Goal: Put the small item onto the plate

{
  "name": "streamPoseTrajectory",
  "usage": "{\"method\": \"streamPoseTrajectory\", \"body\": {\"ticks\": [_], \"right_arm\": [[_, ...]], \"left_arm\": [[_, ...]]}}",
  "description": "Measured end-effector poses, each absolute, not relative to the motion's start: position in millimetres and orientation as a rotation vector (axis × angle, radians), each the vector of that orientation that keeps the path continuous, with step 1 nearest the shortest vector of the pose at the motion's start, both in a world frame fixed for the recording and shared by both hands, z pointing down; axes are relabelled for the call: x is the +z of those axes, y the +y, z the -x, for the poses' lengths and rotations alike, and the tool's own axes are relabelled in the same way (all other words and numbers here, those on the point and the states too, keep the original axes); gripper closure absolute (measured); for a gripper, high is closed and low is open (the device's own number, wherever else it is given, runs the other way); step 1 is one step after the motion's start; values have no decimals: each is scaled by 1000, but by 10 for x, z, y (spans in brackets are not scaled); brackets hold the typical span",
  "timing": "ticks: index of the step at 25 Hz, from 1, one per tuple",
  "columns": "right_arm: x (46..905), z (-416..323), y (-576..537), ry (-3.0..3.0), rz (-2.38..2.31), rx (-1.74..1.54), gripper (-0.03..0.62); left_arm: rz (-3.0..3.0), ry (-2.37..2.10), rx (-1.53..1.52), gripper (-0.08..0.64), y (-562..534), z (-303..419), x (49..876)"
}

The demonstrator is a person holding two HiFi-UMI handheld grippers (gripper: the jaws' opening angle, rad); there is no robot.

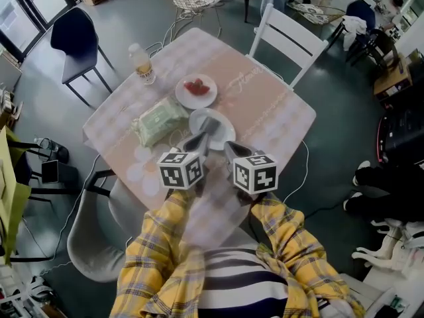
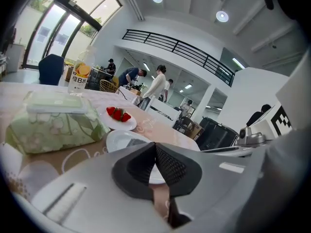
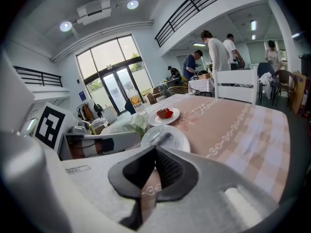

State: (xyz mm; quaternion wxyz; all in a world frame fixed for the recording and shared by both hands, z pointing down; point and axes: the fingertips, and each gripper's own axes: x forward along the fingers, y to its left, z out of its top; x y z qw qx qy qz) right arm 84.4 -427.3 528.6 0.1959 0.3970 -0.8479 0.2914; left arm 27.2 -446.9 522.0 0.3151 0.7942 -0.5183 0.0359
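Left tongs (image 2: 155, 148) pinched closed, empty; right tongs (image 3: 155, 152) likewise. Plate (image 1: 222, 126) sits just ahead of both tips, strawberries (image 1: 196, 86) beyond it, tissue pack (image 1: 158, 120) left of them.

Square table (image 1: 265, 105) with a pink-and-white checked cloth. A soft green tissue pack (image 1: 158, 121) lies toward its left side, and further back by the far-left edge there's a capped drink bottle (image 1: 142, 65) standing upright. White slatted chair (image 1: 288, 42) sits at the far-right edge, and a dark blue chair (image 1: 78, 38) is off to the left, well apart. A little round table (image 1: 197, 0) stands behind, with a few people (image 3: 216, 52) way in the back.
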Motion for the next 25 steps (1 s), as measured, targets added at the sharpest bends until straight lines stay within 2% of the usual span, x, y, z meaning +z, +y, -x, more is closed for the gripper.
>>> {"method": "streamPoseTrajectory", "body": {"ticks": [6,25], "right_arm": [[5277,-847,-4155,-2371,-1120,825,591],[5181,-913,-3592,-2364,-1166,782,591]], "left_arm": [[-2121,-1323,21,561,-4177,-327,5128],[-2123,-1269,42,561,-3377,-237,5106]]}}
